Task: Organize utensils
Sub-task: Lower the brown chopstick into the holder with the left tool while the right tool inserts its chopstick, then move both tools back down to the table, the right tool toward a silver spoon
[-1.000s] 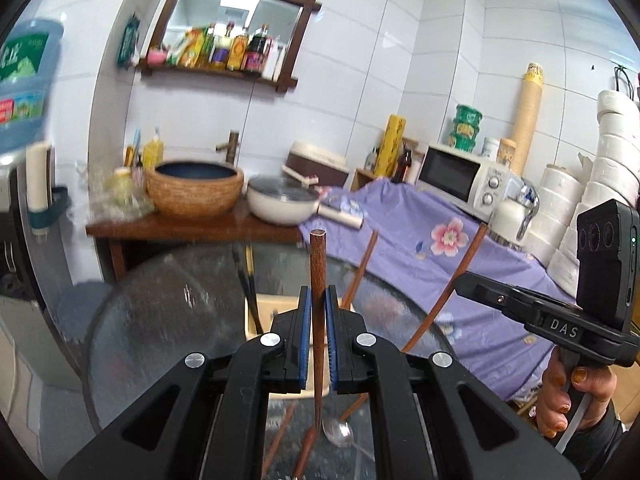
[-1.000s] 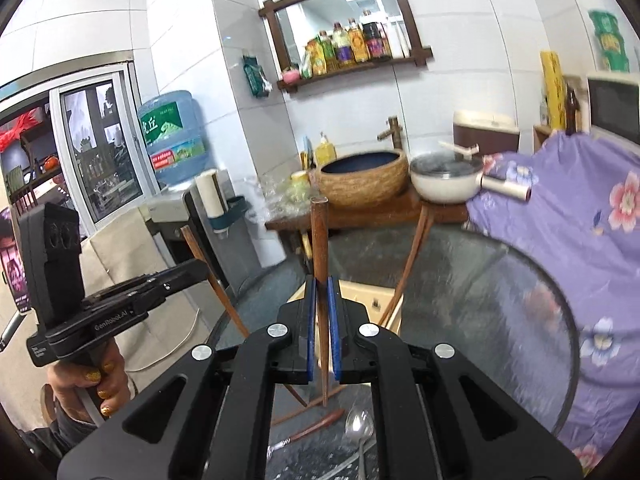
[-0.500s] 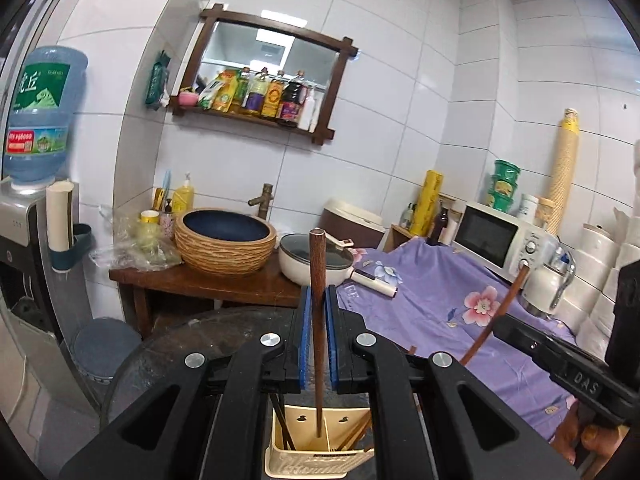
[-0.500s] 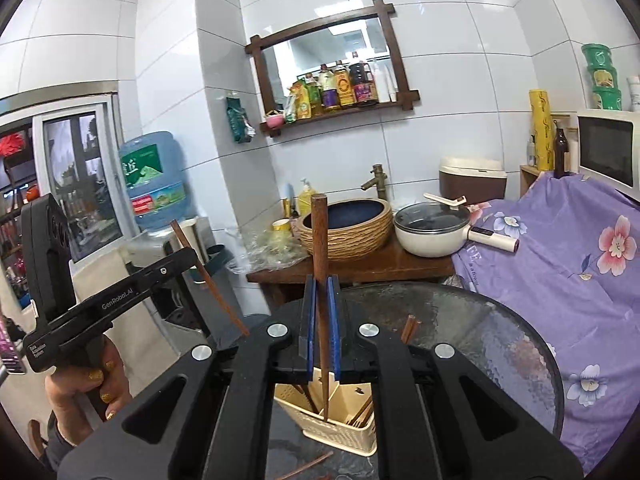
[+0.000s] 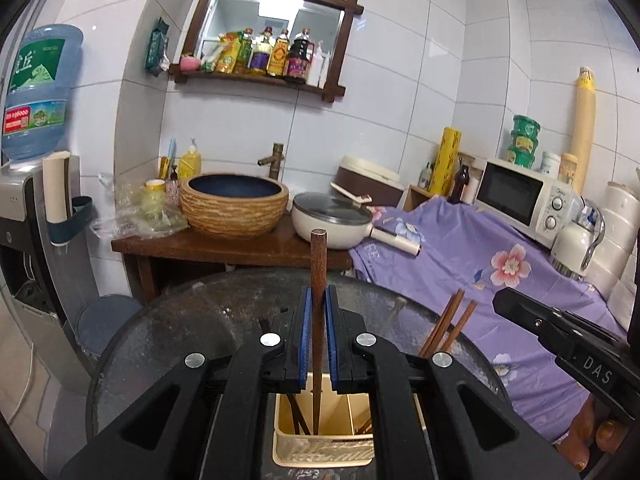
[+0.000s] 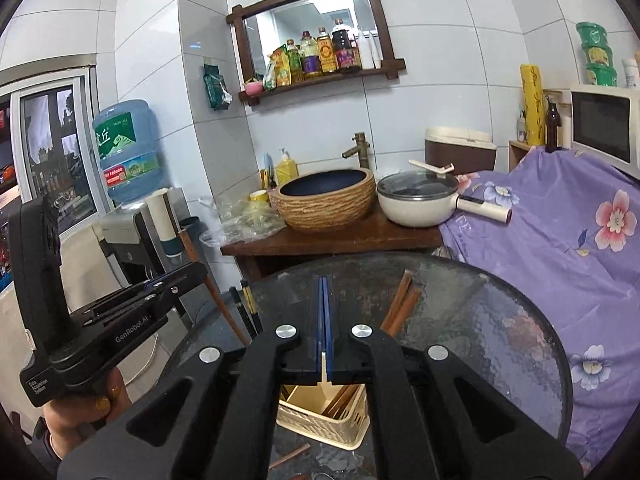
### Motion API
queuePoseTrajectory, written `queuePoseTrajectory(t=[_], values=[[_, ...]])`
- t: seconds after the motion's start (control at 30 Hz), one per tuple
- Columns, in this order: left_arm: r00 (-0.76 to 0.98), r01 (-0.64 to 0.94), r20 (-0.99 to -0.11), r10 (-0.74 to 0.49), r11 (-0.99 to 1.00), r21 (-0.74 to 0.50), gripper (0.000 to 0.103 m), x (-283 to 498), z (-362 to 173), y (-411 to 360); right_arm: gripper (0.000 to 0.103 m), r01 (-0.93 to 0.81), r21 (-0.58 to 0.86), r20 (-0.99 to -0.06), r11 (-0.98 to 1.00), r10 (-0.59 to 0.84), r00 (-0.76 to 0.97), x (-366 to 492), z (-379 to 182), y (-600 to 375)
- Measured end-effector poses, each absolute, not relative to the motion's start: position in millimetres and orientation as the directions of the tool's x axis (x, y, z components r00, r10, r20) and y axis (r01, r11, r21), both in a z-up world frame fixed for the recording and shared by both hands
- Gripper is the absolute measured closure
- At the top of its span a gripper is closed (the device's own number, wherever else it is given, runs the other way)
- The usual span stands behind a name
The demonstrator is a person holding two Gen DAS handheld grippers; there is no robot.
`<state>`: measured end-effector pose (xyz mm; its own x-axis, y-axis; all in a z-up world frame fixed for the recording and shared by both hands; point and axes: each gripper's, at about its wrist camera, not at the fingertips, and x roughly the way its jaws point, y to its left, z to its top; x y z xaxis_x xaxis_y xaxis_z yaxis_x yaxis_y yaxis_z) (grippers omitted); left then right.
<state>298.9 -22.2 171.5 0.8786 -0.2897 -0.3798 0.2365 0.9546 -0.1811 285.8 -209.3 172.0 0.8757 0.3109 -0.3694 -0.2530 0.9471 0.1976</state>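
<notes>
White-tiled kitchen, round glass tabletop (image 5: 192, 320). Left tongs (image 5: 315, 308) clamp a brown chopstick (image 5: 318, 264) upright over the cream basket (image 5: 320, 454); right tongs (image 6: 325, 300) closed, empty, above that basket.

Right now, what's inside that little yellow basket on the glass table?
Brown chopsticks stand in the basket, leaning out over its rim, and darker sticks poke up on the other side. A divider splits it. The gripper bodies hide its bottom, so anything lower stays unseen.
</notes>
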Motion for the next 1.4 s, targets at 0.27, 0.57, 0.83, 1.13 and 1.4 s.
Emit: queuePoseTrajectory(t=[0.27, 0.57, 0.83, 1.13, 1.4], values=[[0.839, 0.242, -0.456, -0.297, 0.954, -0.177, 0.092, 309.0, 139.5, -27.2, 0.101, -0.24, 0.162, -0.425, 0.957, 0.287, 0.859, 281.6, 137.9, -204.2], [0.828, 0.232, -0.474, -0.299, 0.953, -0.196, 0.04, 295.3, 115.5, -15.4, 0.098, -0.24, 0.154, -0.498, 0.959, 0.285, 0.819, 268.8, 90.5, -207.0], [0.769, 0.225, -0.582, -0.263, 0.965, -0.138, 0.032, 278.8, 66.1, -10.1, 0.048, -0.231, 0.128, -0.558, 0.964, 0.263, 0.787, 247.8, 37.6, -206.4], [0.67, 0.26, -0.706, -0.229, 0.963, -0.066, 0.033, 261.0, 11.7, -2.4, 0.048, -0.291, 0.065, -0.657, 0.955, 0.26, 0.708, 225.7, -12.8, -192.2], [0.614, 0.281, -0.758, -0.22, 0.958, -0.051, 0.044, 258.9, -13.5, -0.8, 0.049, -0.149, 0.121, -0.745, 0.982, 0.188, 0.64, 221.2, -47.8, -211.6]])
